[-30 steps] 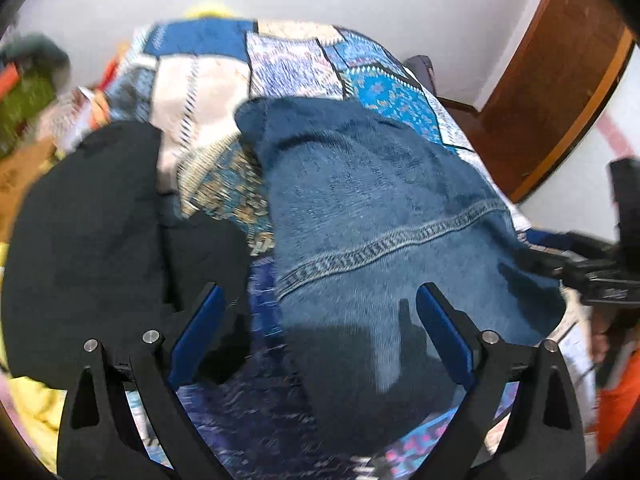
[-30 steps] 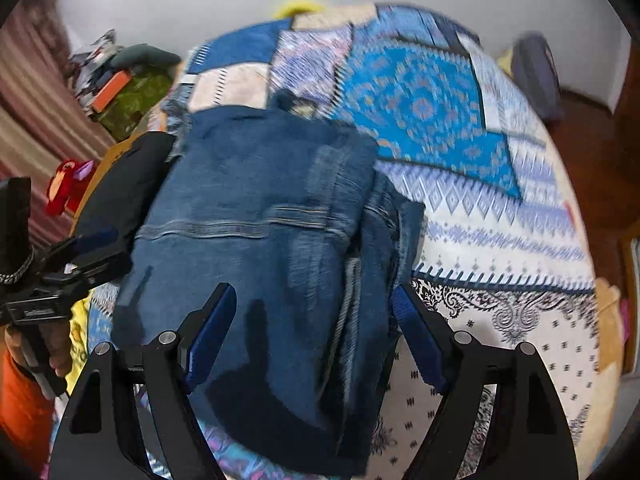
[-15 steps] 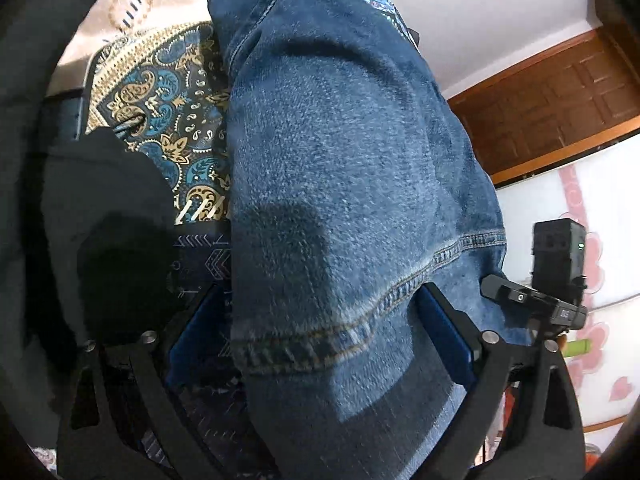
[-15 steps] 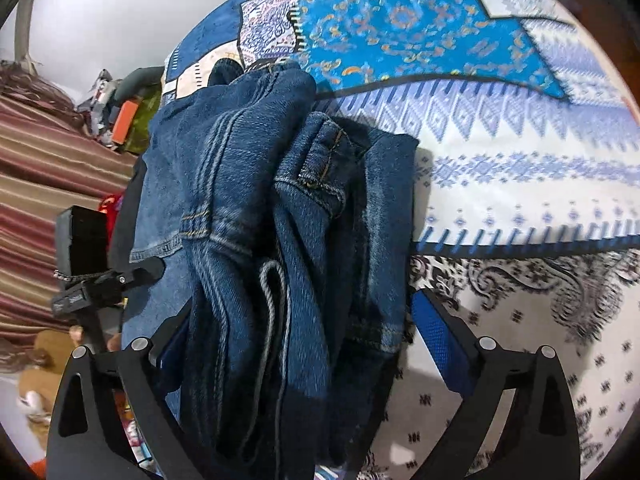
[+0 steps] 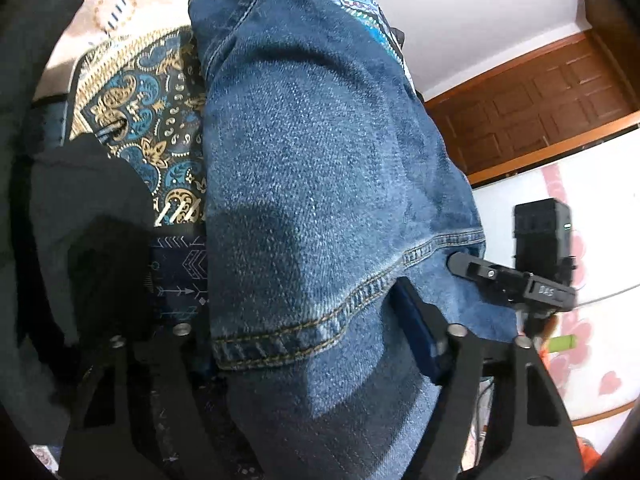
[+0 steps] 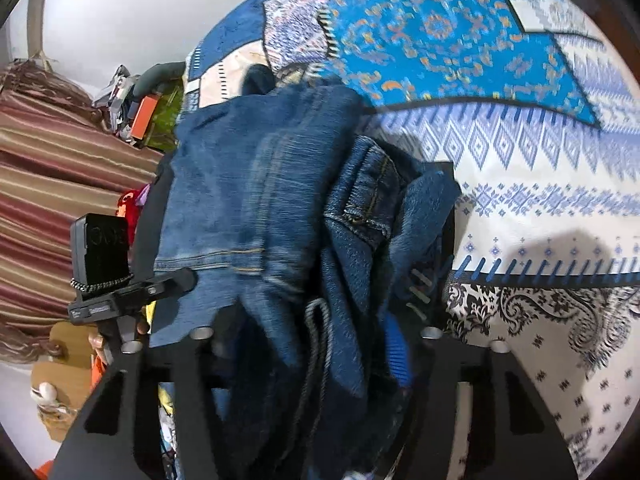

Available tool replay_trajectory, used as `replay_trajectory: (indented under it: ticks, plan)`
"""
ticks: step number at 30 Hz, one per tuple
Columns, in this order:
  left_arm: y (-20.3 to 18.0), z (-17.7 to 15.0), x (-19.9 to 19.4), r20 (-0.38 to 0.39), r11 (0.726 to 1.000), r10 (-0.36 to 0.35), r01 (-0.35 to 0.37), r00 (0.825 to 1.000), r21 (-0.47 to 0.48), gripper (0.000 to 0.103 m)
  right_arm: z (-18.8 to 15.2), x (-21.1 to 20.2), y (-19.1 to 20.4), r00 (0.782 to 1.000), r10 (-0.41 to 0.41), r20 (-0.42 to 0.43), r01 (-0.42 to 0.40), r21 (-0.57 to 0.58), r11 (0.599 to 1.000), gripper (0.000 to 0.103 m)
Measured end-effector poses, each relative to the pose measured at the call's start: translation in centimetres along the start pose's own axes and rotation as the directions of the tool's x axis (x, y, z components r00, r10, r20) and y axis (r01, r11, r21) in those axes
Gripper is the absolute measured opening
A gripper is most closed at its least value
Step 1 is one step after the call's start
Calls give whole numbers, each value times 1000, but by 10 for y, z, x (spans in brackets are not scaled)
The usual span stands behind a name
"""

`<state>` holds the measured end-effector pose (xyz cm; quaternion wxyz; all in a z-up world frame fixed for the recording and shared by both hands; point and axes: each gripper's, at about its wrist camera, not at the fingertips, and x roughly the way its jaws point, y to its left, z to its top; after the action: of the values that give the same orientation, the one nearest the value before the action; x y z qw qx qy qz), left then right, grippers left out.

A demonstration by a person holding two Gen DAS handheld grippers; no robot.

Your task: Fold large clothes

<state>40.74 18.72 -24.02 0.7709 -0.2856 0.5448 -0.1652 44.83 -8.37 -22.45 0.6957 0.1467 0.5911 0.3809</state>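
Folded blue jeans (image 5: 320,168) lie on the patterned bedspread (image 5: 152,92). My left gripper (image 5: 308,344) is shut on the near left edge of the folded jeans, denim filling the space between its blue pads. In the right wrist view the jeans (image 6: 256,200) show as a thick stack of layers with a pocket seam. My right gripper (image 6: 304,344) is shut on the near right edge of that stack. Each gripper shows in the other's view, my right gripper (image 5: 520,280) at the right and my left gripper (image 6: 116,292) at the left.
A black garment (image 5: 80,216) lies on the bed left of the jeans. A brown wooden door (image 5: 540,96) stands behind at the right. A striped curtain (image 6: 60,200) and cluttered items (image 6: 144,112) are beside the bed. The blue patchwork bedspread (image 6: 520,140) stretches right.
Both grippers have moved down and forward onto the jeans and closed from open onto the near edges of the folded stack. The denim now bunches between the jaws.
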Motion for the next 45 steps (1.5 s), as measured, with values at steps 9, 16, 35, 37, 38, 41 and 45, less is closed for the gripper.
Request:
replay_trajectory:
  ticks: [9, 16, 35, 37, 38, 41, 45]
  plan:
    - [-39, -5, -62, 85, 997, -24, 17, 996, 72, 44, 2, -36, 71, 995, -63, 79, 72, -117, 991, 35]
    - [-38, -6, -153, 219, 994, -74, 55, 973, 93, 44, 13, -51, 149, 988, -19, 150, 54, -230, 972, 35]
    - [93, 0, -295, 388, 991, 130, -114, 912, -64, 44, 51, 95, 269, 997, 72, 35, -54, -364, 930, 35]
    - [114, -2, -286, 375, 988, 147, -117, 915, -102, 44, 51, 123, 265, 999, 46, 11, -39, -364, 930, 35]
    - [131, -2, -278, 362, 985, 156, -117, 919, -127, 44, 51, 140, 261, 1000, 21, -3, -21, -366, 930, 35]
    - [174, -4, -250, 305, 971, 186, -128, 934, -201, 46, 52, 180, 249, 997, -63, -42, 44, -357, 933, 35]
    - [196, -11, -236, 324, 972, 152, -82, 934, -219, 57, 54, 201, 225, 995, -91, -44, 73, -309, 948, 45]
